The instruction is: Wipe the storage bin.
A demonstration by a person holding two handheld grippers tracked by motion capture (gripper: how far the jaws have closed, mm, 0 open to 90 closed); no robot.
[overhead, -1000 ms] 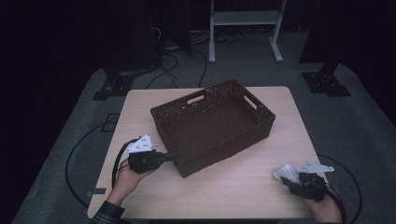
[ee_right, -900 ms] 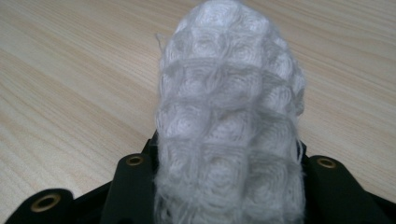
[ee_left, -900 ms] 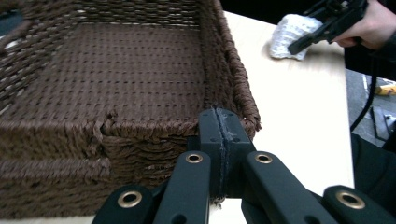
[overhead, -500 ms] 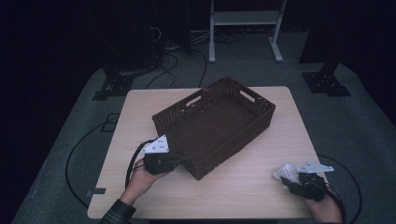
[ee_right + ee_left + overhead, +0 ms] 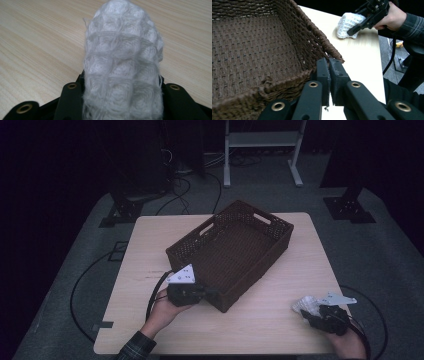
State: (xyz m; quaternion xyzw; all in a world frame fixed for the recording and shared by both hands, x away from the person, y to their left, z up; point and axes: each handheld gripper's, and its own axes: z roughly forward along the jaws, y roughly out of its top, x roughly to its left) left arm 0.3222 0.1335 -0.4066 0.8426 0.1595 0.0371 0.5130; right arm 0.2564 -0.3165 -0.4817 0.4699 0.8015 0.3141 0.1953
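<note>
Basket gripped at its near corner, cloth waiting in my right

Basket (image 5: 235, 252) sits slantwise mid-table (image 5: 300, 325), one of it, empty. My left gripper (image 5: 329, 75) has its jaws pinched on the corner rim; they have just eased open a touch, so the weave could slip free if I tug. My right gripper (image 5: 320, 316) clamps the one white knitted cloth (image 5: 122, 62) near the table's right front corner, well apart from the basket.
</note>
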